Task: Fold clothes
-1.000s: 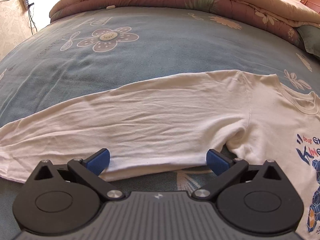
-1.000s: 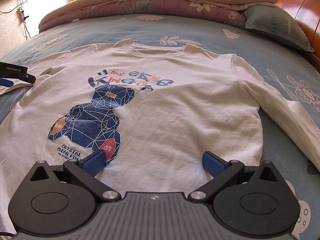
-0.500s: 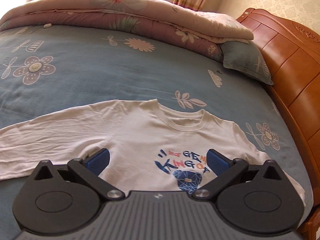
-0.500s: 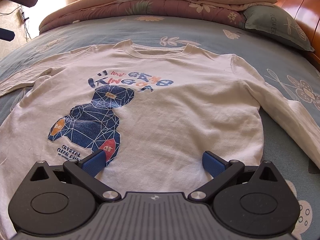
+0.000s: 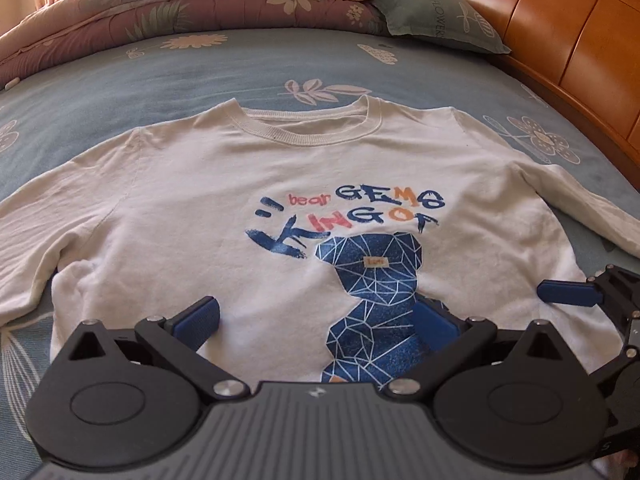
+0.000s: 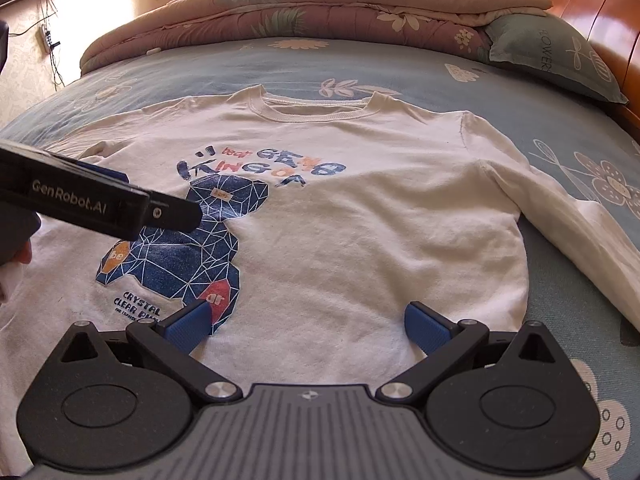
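Hovering tools: the left hand-held gripper (image 5: 316, 320) and the right hand-held gripper (image 6: 308, 322) hang low over the lower part of the shirt, each with its blue pads spread wide and nothing between them.
Neighbouring tool: in the right wrist view the left hand-held gripper's dark body crosses from the left edge above the printed bear.
Task item: a white long-sleeved shirt (image 6: 380, 208) lies face up and flat on the bed (image 6: 360, 64), hem nearest the cameras, collar (image 5: 306, 126) farthest.
Sleeves: the right sleeve (image 6: 580, 232) angles out and down toward the bed's side; the left sleeve (image 5: 44, 232) runs off the left edge of the left wrist view.
Handling (judgement): thin knit cotton, light and limp; it will drape, wrinkle and drag on the bed cover, not hold a shape.
Grasp sites (judgement): pinch single edges, such as a hem corner, a shoulder seam or a cuff; a pinch mid-panel risks gathering both layers.
Progress (judgement): spread out, no fold yet made.
Background: a rolled floral quilt (image 6: 320, 12) and a pillow (image 6: 560, 56) lie beyond the collar, by the wooden headboard (image 5: 560, 32).
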Motion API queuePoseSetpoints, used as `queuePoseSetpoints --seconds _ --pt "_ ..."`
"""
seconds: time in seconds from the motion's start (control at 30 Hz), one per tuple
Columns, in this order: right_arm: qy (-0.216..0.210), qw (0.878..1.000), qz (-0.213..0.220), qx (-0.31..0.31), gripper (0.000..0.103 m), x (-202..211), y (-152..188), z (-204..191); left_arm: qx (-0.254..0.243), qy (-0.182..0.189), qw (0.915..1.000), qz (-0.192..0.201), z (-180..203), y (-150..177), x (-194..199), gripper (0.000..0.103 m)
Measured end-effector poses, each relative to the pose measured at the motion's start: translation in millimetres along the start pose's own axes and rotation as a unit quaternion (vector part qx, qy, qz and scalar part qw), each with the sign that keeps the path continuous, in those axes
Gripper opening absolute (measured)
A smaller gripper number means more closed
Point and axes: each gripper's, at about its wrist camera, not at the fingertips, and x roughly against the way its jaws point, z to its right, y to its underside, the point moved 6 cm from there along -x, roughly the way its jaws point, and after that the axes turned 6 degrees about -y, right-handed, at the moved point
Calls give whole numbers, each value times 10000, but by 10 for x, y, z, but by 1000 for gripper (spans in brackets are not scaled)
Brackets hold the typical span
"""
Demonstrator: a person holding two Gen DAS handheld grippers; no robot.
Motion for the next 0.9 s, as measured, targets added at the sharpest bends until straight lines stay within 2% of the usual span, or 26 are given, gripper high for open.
queuePoseSetpoints --seconds 0.1,0.17,0.33,0.47,0.57,0.73,0.83,0.9 --pt "-3 9999 152 51 103 11 29 -3 -532 -19 9969 572 32 141 46 102" --pt "-8 9998 197 67 103 16 37 -4 -518 61 9958 747 19 161 68 102" --pt "170 9995 253 -54 103 63 78 -19 -411 273 9966 665 -44 121 60 102" --pt "573 9977 292 -223 103 222 242 -69 -446 176 9970 612 -16 125 63 102" --pt "636 9974 167 -295 103 343 336 -90 -395 103 9979 499 -14 113 84 102" --pt "441 9983 -65 -375 103 522 424 -66 -204 462 9968 619 19 52 237 102" --pt "313 9976 -78 -616 103 620 410 -24 -247 457 9967 625 36 28 234 102" --pt "172 9974 -72 -698 103 652 422 -7 -151 417 9985 324 16 76 118 102"
